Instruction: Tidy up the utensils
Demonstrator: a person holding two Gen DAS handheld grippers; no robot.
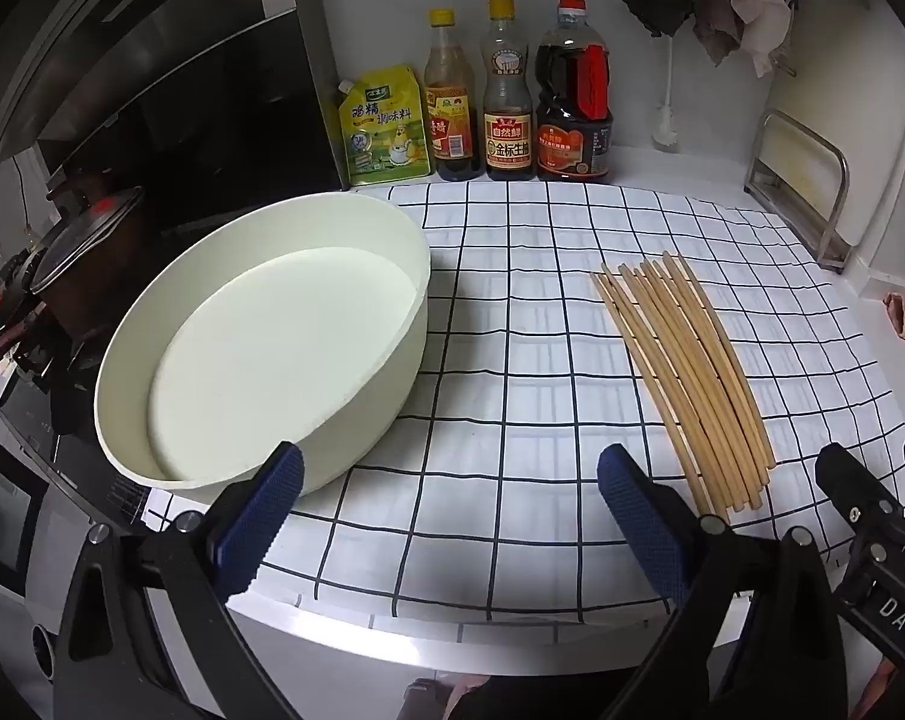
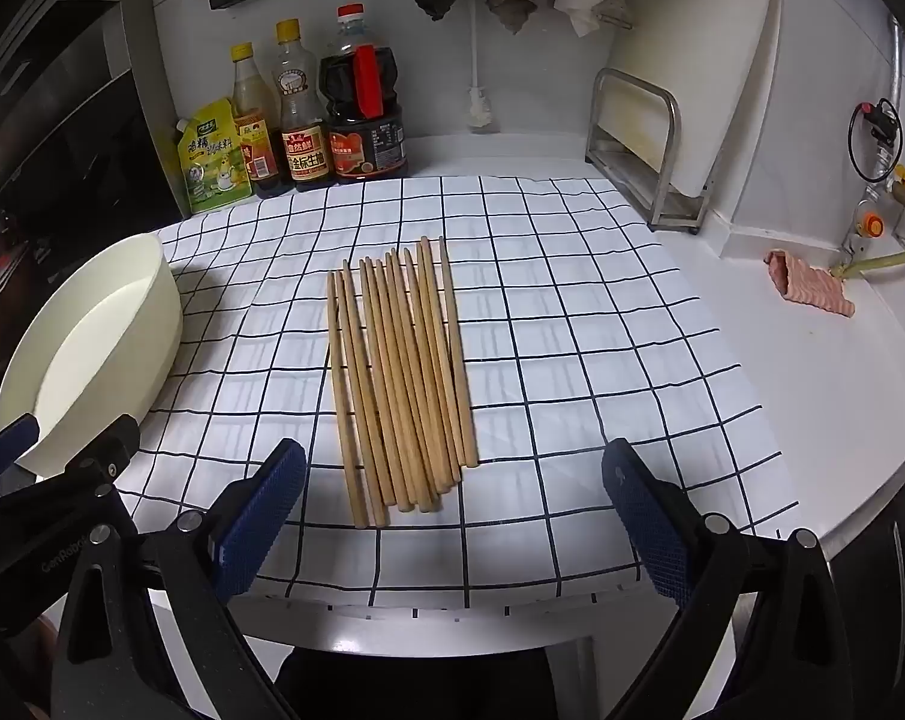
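Note:
Several wooden chopsticks [image 2: 401, 378] lie side by side on a white cloth with a black grid [image 2: 572, 330]; they also show in the left wrist view [image 1: 689, 378]. A round cream container [image 1: 260, 336], empty, stands on the cloth's left side and shows in the right wrist view [image 2: 86, 348]. My left gripper [image 1: 452, 516] is open and empty, near the counter's front edge, between the container and the chopsticks. My right gripper [image 2: 455, 516] is open and empty, just in front of the chopsticks' near ends.
Three sauce bottles [image 1: 509, 96] and a yellow seasoning pouch [image 1: 383, 126] stand at the back wall. A metal rack with a cutting board [image 2: 644, 144] is at the back right. A pink cloth [image 2: 809, 282] lies on the right. A pot with a lid [image 1: 86, 240] sits left.

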